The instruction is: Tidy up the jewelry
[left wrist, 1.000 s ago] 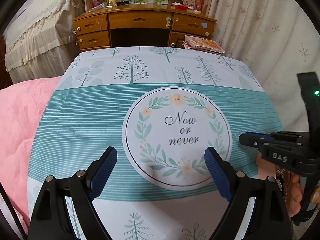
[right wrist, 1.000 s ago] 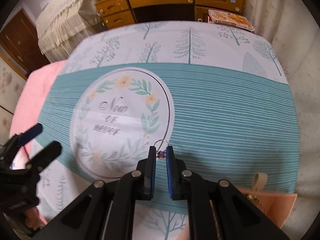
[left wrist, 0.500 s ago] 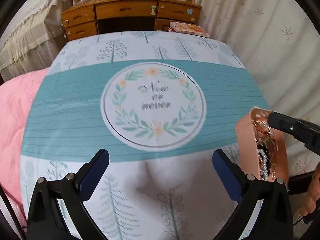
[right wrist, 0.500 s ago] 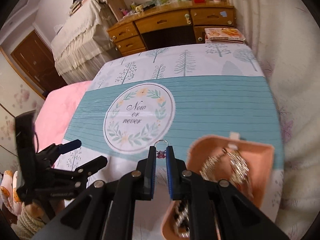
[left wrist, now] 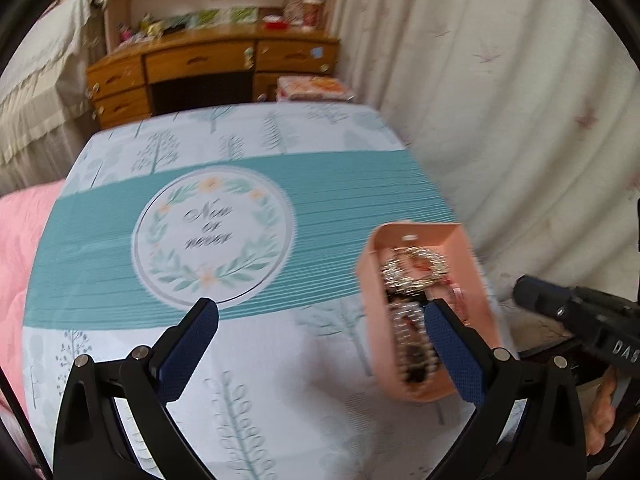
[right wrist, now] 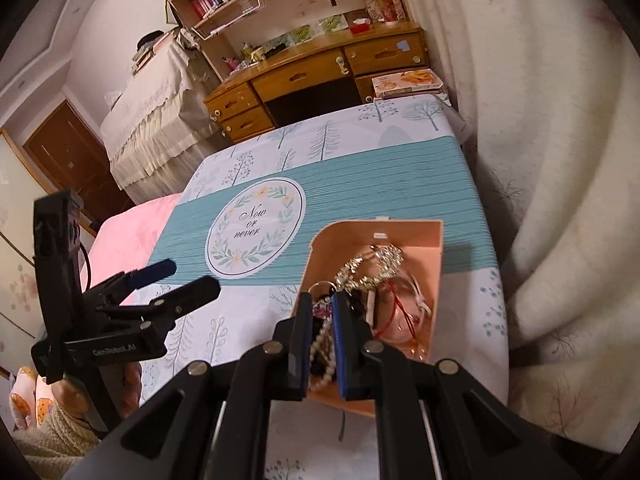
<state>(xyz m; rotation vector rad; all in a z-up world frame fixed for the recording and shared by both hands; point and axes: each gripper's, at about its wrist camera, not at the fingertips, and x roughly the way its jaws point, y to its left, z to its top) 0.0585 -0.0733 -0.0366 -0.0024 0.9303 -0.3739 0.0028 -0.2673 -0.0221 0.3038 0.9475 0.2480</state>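
Right wrist: our right gripper [right wrist: 323, 307] pinches a light ring [right wrist: 320, 289] by its charm over the box [right wrist: 420, 236]; left gripper [left wrist: 320, 316] wide, idle.

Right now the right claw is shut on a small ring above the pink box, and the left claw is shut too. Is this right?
Not quite: the left claw is open and empty, as the left wrist view shows. The right claw is shut on the ring above the pink box.

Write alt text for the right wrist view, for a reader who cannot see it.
The right gripper, nearly shut on a small ring-topped trinket, hovers over an open pink box of tangled jewelry on a teal tablecloth. The left gripper is open at the left edge, holding nothing.
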